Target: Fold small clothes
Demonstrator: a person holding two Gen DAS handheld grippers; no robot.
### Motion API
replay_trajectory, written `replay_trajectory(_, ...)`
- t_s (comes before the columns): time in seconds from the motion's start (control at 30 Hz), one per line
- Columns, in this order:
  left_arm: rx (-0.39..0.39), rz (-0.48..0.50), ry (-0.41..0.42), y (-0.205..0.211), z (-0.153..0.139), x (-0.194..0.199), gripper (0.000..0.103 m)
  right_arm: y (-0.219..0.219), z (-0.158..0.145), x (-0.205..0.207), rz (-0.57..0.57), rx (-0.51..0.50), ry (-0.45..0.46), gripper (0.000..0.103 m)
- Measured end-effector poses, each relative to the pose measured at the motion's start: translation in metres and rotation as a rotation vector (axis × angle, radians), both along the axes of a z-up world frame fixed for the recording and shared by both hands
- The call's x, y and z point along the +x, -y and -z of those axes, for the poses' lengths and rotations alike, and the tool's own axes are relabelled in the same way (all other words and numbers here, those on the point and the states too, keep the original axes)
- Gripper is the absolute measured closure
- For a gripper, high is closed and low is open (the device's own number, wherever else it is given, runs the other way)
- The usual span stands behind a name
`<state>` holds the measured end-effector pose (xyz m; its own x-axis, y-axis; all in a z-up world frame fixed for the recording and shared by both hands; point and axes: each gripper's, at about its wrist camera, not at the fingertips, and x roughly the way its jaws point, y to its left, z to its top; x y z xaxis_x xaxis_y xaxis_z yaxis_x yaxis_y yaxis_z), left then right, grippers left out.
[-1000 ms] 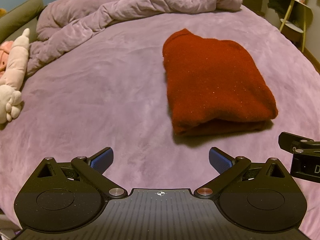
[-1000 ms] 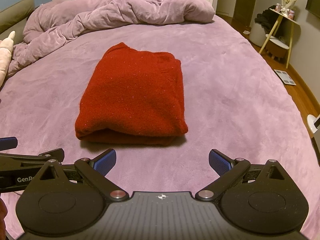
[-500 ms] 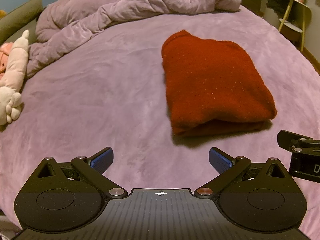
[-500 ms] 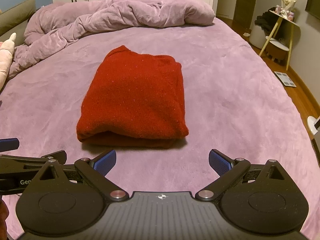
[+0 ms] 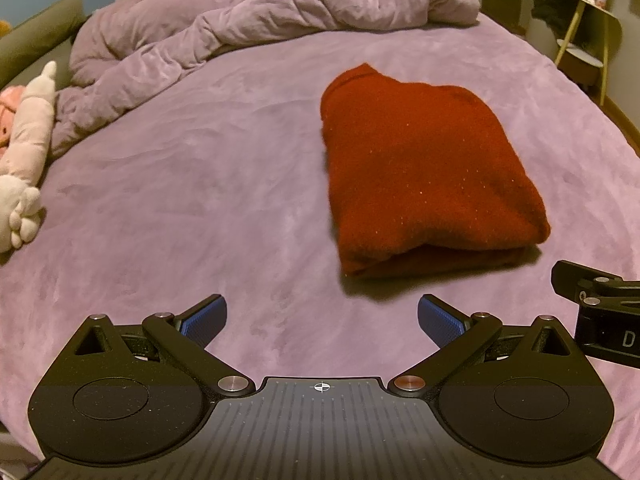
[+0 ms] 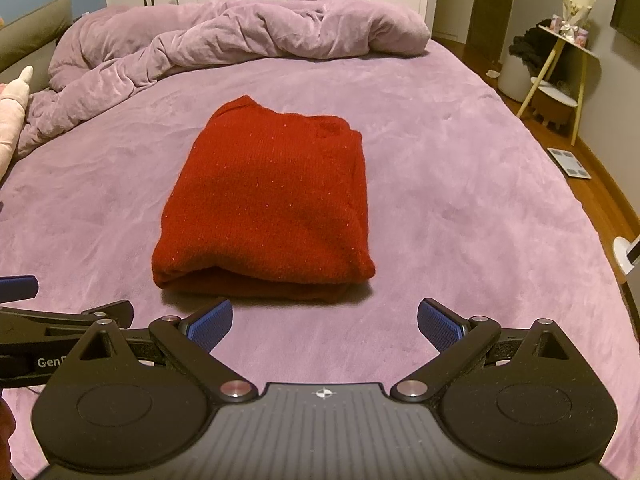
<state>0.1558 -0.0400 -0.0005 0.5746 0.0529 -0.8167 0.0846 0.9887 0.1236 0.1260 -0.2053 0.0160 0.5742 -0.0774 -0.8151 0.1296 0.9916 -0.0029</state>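
A red knitted garment [image 5: 424, 176] lies folded into a thick rectangle on the purple bed [image 5: 200, 200]; it also shows in the right wrist view [image 6: 272, 200], straight ahead. My left gripper [image 5: 322, 320] is open and empty, held near the bed's front edge, with the garment ahead and to its right. My right gripper [image 6: 324, 322] is open and empty, just short of the garment's near folded edge. Each gripper shows at the edge of the other's view.
A crumpled purple duvet [image 6: 224, 40] lies across the far end of the bed. Plush toys [image 5: 24, 152] lie at the left edge. A yellow-legged side table [image 6: 560, 68] and a floor scale [image 6: 568, 162] stand to the right of the bed.
Both grippers have drawn back slightly and stay open. The folded red garment has not moved.
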Motion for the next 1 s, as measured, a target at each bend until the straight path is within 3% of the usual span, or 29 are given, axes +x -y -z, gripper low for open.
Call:
replay_trajectory(0.33, 0.0, 0.011, 0.035, 0.0019, -0.0022, -0.0017, 0.0, 0.0, -0.0009, 0.0007, -0.01, -0.01, 0.009, 0.004)
replay_trajectory(1.0, 0.018, 0.015, 0.004, 0.0039, 0.0005, -0.0008, 0.0, 0.0012, -0.0027, 0.0009, -0.008, -0.02, 0.013, 0.004)
